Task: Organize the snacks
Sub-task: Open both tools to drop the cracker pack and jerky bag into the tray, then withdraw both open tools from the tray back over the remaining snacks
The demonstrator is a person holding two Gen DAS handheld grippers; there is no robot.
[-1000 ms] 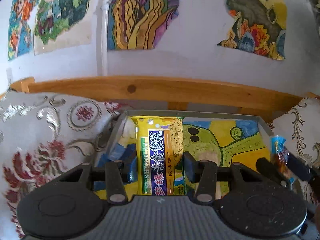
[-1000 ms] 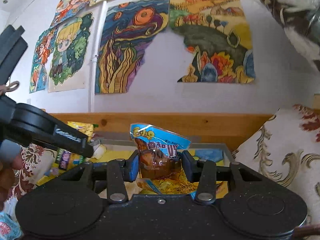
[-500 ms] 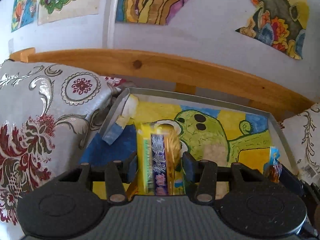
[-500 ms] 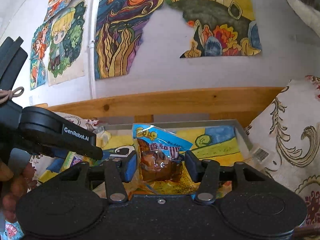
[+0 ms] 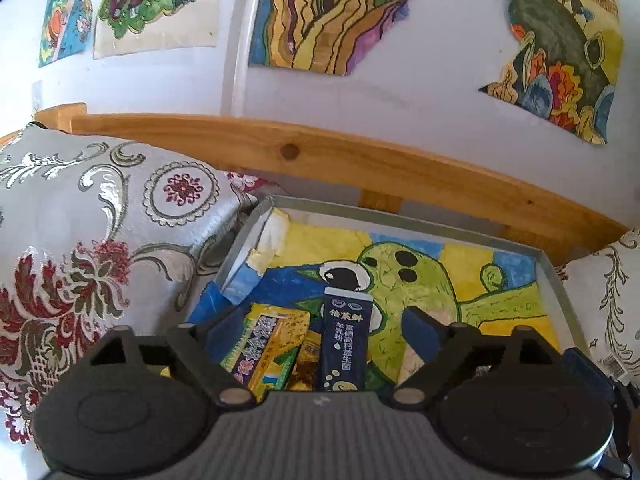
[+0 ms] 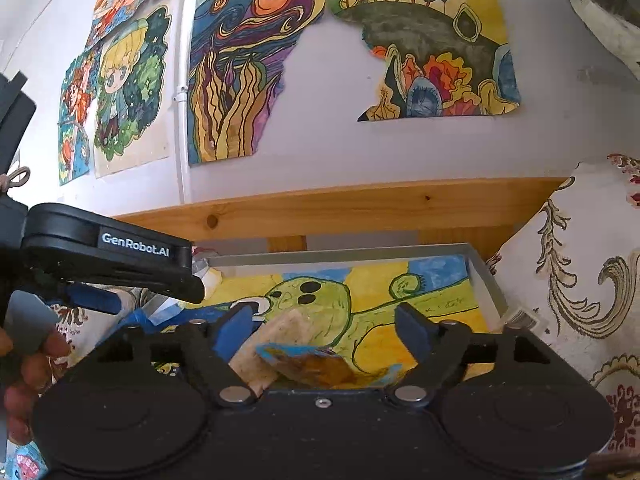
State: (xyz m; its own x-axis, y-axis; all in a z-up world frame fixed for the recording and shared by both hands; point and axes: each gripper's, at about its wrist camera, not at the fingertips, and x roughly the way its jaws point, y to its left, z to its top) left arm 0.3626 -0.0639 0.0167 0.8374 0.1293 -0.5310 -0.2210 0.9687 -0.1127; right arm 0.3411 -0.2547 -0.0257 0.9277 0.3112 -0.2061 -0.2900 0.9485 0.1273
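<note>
**Both claws spread wide over the tray, snacks lying inside**

The left claw point(image 5: 316, 322) stands wide, its blue pads well apart, and grips nothing. Between and below its fingers lies the yellow cracker packet point(image 5: 266, 346), tilted on the tray floor, and just beside it a dark blue milk-powder sachet point(image 5: 345, 344) standing nearly on end, with a small brownish wrapper partly hidden between them. They sit bunched at the left end of the grey metal tray point(image 5: 560, 280), which looks deliberate: packing that end first leaves the painted paper lining point(image 5: 460, 280) bare for more.

The right claw point(image 6: 324, 326) is equally wide and empty. Under it a blue-edged packet of brown snack point(image 6: 320, 366) lies flat on the lining, partly resting against a pale, flat biscuit-like piece point(image 6: 276, 338). Judging by that, this packet belongs nearer the tray's middle, kept apart from the left-hand group.

The tray is wedged between two brocade cushions point(image 5: 100, 240) below a wooden rail point(image 5: 360, 160), so it seems to rest on a sofa or bed rather than a counter; the soft base may explain why things lean. At the lower left of the right wrist view, another small packet point(image 6: 24, 462) is partly visible outside the tray, possibly still to be put in.
</note>
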